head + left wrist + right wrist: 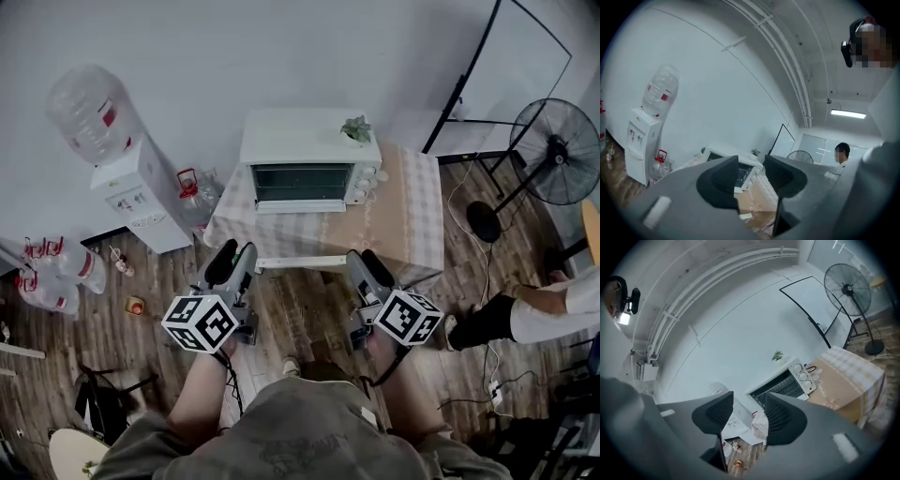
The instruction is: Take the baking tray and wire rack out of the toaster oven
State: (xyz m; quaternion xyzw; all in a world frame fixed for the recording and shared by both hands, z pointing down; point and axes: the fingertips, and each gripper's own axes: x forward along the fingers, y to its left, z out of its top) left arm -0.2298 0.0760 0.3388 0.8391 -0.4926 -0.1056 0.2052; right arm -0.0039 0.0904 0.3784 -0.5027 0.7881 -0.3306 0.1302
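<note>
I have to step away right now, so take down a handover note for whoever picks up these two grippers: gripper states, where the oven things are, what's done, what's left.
Left gripper: jaws apart, empty, held short of the table.
Right gripper: jaws apart, empty, also short of the table.
Toaster oven: on the table by the wall, front facing you.
Baking tray and wire rack: neither is out on the table; presumably both are inside the oven, not clearly visible.
Done: nothing removed.
Left: reach the oven, open the door if shut, pull out tray and rack.
</note>
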